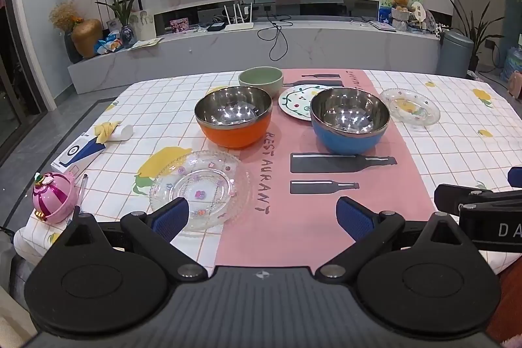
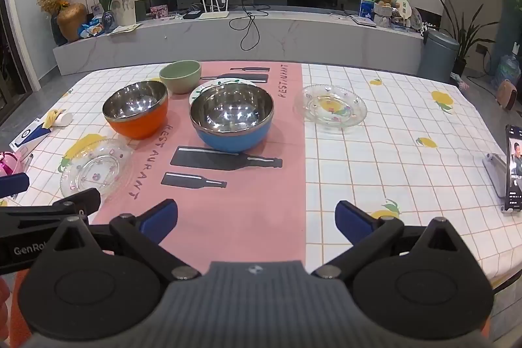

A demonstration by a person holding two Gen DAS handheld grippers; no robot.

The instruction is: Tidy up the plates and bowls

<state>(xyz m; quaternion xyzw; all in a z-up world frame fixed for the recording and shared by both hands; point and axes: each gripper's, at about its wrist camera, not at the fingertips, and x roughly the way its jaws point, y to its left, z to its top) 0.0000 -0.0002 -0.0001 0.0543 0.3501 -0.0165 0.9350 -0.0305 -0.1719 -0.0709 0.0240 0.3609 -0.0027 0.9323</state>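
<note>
two grippers hover at the worktop's near edge, fingers wide and holding nothing. left gripper [image 1: 262,216] is nearer the near-left glass plate [image 1: 199,189], just ahead of its left finger; right gripper [image 2: 256,219] faces the blue bowl [image 2: 232,121] mid-worktop.

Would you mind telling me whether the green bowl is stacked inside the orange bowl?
No, the green bowl stands on its own on the table behind the orange bowl, which holds nothing.
</note>
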